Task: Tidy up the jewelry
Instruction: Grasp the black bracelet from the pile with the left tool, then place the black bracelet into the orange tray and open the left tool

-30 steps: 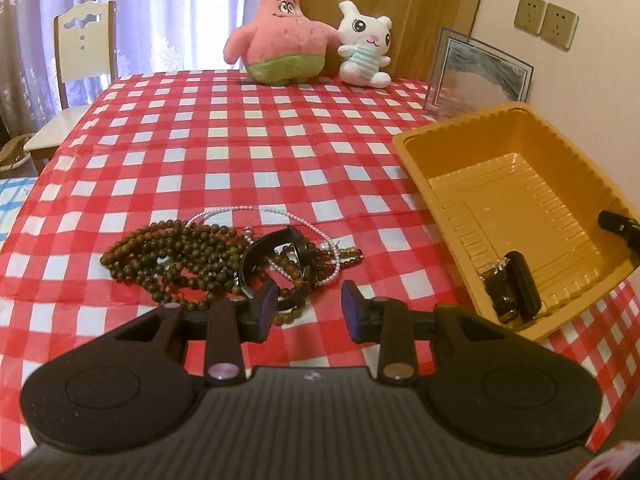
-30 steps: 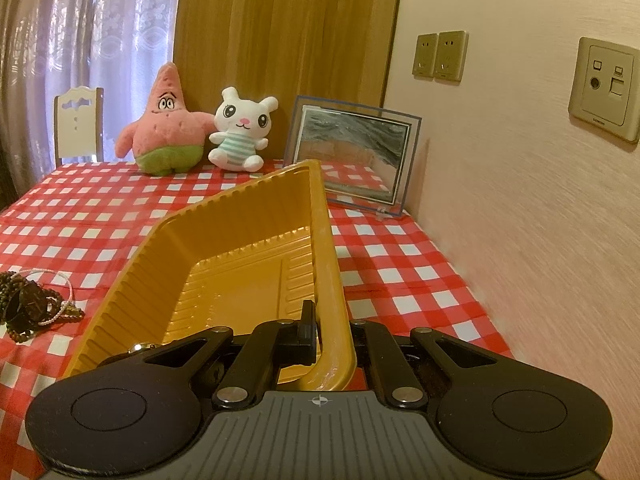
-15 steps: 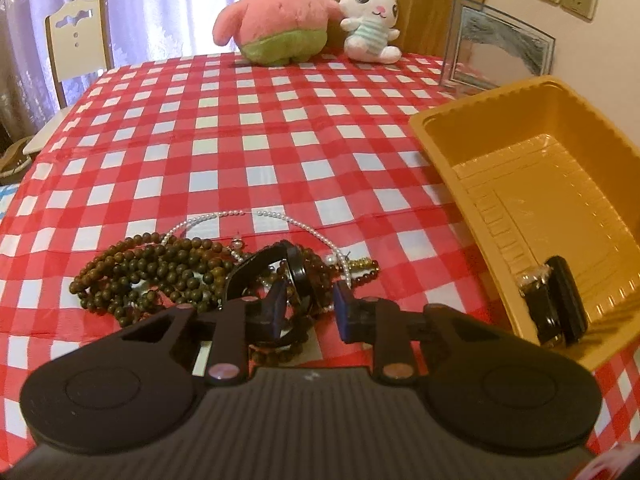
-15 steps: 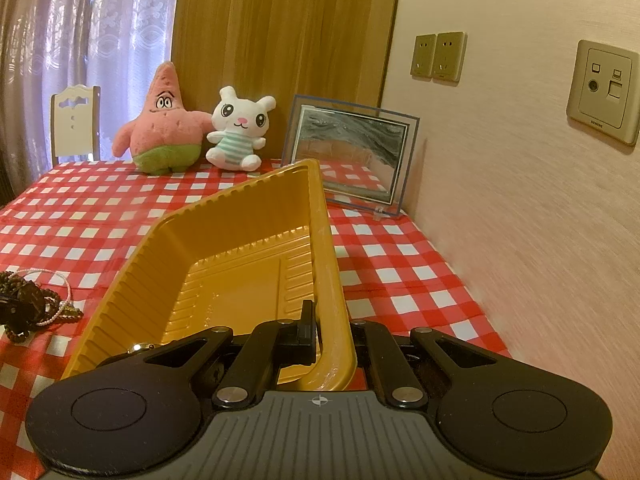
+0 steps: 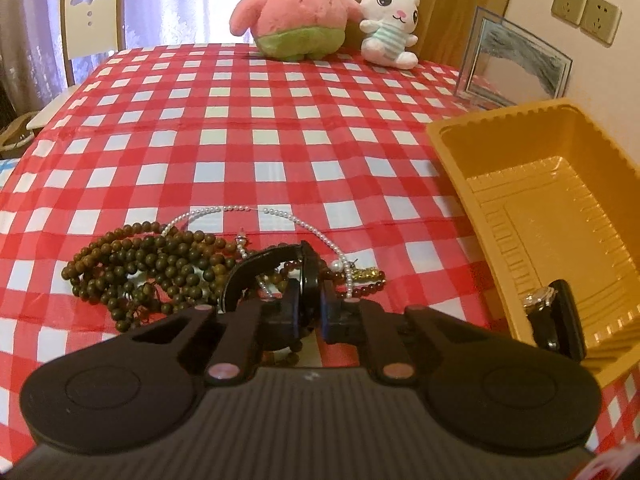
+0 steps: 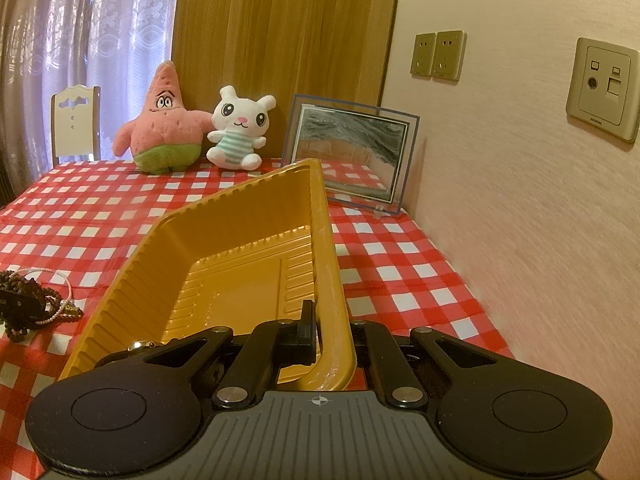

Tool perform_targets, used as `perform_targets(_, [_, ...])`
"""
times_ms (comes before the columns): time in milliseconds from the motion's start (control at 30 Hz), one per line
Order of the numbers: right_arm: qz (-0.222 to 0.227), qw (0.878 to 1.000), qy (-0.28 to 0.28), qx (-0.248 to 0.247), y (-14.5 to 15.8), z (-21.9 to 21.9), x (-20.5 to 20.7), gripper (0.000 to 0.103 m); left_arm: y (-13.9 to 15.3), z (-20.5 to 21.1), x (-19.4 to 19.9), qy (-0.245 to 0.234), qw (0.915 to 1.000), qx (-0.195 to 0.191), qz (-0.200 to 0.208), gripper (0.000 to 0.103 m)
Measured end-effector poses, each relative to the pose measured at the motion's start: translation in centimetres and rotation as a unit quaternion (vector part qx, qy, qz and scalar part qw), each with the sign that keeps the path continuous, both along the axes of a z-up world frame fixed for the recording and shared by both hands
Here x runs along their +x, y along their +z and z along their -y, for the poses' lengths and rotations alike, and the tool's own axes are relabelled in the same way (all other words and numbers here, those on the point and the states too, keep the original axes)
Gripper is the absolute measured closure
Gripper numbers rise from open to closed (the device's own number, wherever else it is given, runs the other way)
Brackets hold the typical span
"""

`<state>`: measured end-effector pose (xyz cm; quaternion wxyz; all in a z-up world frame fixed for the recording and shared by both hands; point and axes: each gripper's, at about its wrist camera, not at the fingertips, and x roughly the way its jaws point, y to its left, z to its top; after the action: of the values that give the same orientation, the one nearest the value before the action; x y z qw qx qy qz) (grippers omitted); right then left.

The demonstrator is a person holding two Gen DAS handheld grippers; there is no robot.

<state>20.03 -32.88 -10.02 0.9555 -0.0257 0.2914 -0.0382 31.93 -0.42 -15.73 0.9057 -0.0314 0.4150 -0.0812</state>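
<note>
A jewelry pile lies on the red checked tablecloth: brown bead strings, a pearl necklace and a dark red bracelet with a gold charm. A black watch stands on edge in the pile. My left gripper is closing, and its pads press on the watch's case. The yellow tray sits to the right, holding another black watch. My right gripper is shut on the near right rim of the tray. The pile shows at the far left there.
A pink star plush and a white rabbit plush sit at the table's far edge. A glass picture frame leans by the wall on the right. A white chair stands beyond the far left corner.
My left gripper came forward and down onto the pile, and its jaws narrowed from wide apart until they clamp the black watch. The right gripper and tray stayed still.
</note>
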Motion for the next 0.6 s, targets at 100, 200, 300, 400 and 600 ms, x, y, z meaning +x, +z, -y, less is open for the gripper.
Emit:
perform_targets(100, [0.001, 1.0, 0.001, -0.001, 0.0, -0.1, 0.0, 0.098, 0.7, 0.0, -0.7, 0.001, 1.0, -0.004, 0.006, 0.095])
perform_targets(200, [0.001, 1.0, 0.0, -0.001, 0.0, -0.2, -0.1, 0.098, 1.7, 0.0, -1.5, 0.001, 0.9997, -0.02, 0.011, 0.095])
perform_targets(300, [0.001, 1.0, 0.0, -0.001, 0.0, -0.1, -0.1, 0.098, 3.0, 0.5, -2.5, -0.006, 0.9991, -0.038, 0.018, 0.095])
perform_targets(400, [0.003, 1.0, 0.001, -0.002, 0.0, -0.2, -0.1, 0.098, 4.5, 1.4, -3.2, -0.019, 0.9973, -0.066, 0.024, 0.095])
perform_targets(600, [0.015, 1.0, 0.005, -0.005, 0.2, -0.7, -0.2, 0.098, 6.7, 5.2, -4.1, -0.075, 0.9903, -0.111, 0.036, 0.095])
